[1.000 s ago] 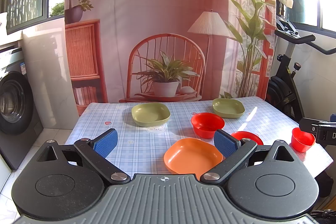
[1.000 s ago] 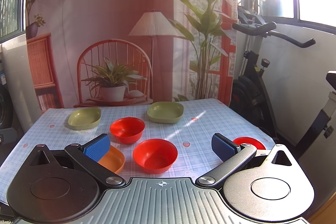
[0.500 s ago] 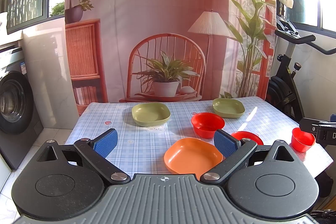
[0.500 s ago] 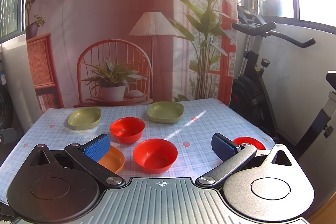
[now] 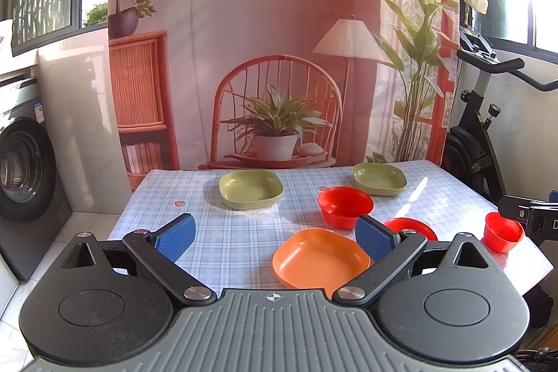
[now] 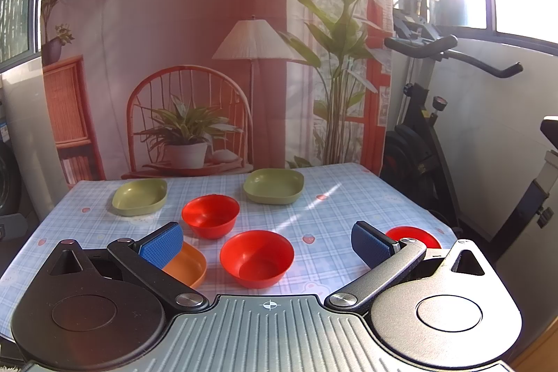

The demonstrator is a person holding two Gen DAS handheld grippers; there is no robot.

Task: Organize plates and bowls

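Both grippers are hanging over the near edge of the table (image 5: 223,243) with jaws spread wide and nothing in them. The dishes look like thin matte plastic, so I'm guessing they're light, stiff and not breakable, maybe a bit slidey on the checked cloth; pinching a rim wall seems the way to go. The orange plate (image 5: 319,258) is sitting right ahead of the left gripper (image 5: 275,234), toward its right finger. A red bowl (image 6: 257,257) is lying dead centre in front of the right gripper (image 6: 268,243), not touching. Two green plates (image 5: 250,189) (image 5: 380,178) are waiting at the far side, well apart.
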